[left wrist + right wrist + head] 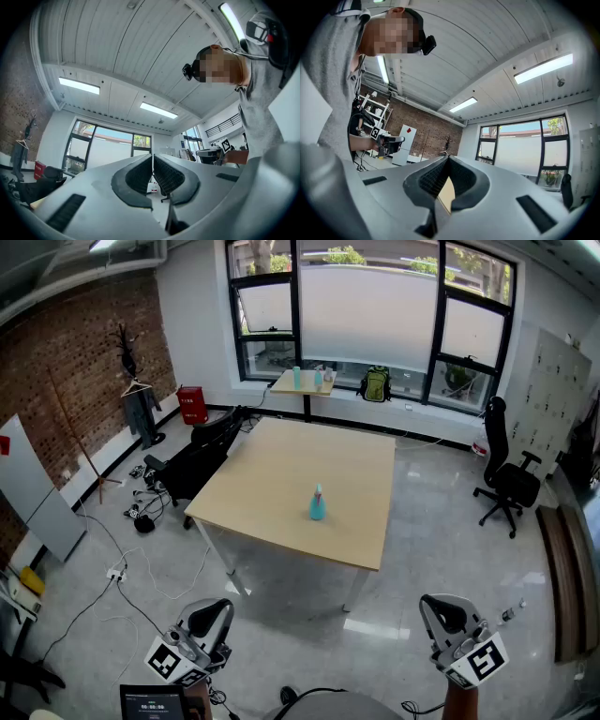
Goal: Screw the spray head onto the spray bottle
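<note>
Grey floor (422,521) is filling the room, with a brick wall (66,343) running down the left and a big window (370,306) sitting at the back. You're holding the left tongs (210,613) low at the bottom left. Their jaws are pressing together with nothing between them, and the ribbed pads (138,176) are meeting at the tips. Cables (141,512) are lying on the floor by the wall. A black chair (192,460) is standing just beside the table's left edge. The wooden table (281,474) is sitting mid-room. The blue spray bottle (317,503) is standing upright on it near the front edge, well apart from both tongs. It's too small to tell how its head is sitting. A second chair (506,482) is standing off to the right. You're holding the right tongs (441,611) at the bottom right, closed and empty, pads (431,178) touching.
</note>
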### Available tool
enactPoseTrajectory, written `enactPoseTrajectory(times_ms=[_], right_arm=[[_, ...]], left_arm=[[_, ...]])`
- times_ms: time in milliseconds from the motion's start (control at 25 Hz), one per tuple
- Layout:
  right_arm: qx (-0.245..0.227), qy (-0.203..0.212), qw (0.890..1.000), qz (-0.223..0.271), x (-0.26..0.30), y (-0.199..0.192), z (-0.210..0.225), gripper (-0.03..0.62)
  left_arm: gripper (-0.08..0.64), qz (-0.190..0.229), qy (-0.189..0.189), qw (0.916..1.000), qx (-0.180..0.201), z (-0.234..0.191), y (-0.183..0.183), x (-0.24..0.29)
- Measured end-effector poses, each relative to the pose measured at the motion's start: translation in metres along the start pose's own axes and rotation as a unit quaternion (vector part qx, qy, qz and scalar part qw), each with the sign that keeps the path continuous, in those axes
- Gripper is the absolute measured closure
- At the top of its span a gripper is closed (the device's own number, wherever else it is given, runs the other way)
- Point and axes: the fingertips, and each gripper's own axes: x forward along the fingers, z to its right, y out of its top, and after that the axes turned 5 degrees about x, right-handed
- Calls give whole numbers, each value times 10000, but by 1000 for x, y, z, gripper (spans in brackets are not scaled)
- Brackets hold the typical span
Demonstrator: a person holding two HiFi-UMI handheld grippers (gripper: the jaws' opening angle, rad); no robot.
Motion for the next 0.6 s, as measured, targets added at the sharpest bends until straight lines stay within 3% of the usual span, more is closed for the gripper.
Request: enactPoseTrajectory(times_ms=[120,600], right_arm=[[5,-2,10000,-2,1,1,2,586],[117,-7,9999,-75,23,-5,-6,586]], left_arm=[[546,186,-67,9997,-118,6,14,12],[546,-54,-92,9999,-127,-15,-6,1]])
